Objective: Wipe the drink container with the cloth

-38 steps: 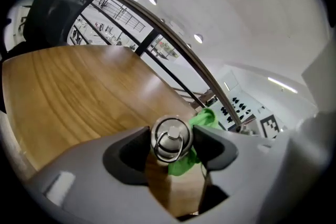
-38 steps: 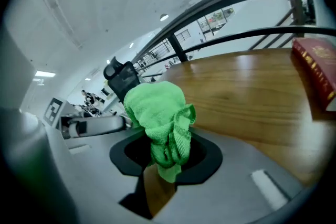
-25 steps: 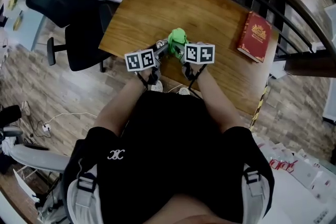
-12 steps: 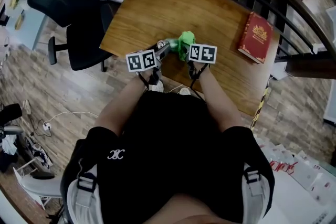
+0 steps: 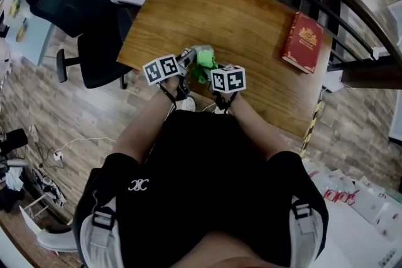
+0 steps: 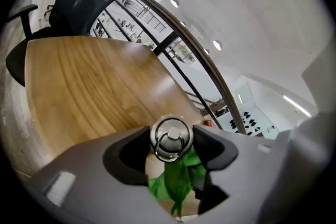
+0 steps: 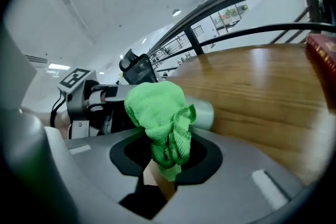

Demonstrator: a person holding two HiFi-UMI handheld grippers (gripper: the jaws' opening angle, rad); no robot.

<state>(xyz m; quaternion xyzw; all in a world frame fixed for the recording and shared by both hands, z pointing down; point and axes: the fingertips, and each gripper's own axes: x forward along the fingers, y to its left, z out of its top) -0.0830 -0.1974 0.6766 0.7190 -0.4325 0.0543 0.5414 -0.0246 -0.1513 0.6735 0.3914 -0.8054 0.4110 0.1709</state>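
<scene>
One steel drink container (image 7: 203, 113), level above table (image 5: 207, 9) near edge, ring-capped end clamped in left gripper (image 6: 171, 137), long axis along its jaws, one green cloth (image 7: 157, 110) pinched by right gripper (image 7: 167, 153), touching container.

1. A wooden table (image 5: 220, 16) stands on a plank floor (image 5: 81, 116); its grain runs across the glossy top.
2. A red book (image 5: 304, 42) lies flat near the table's right edge.
</scene>
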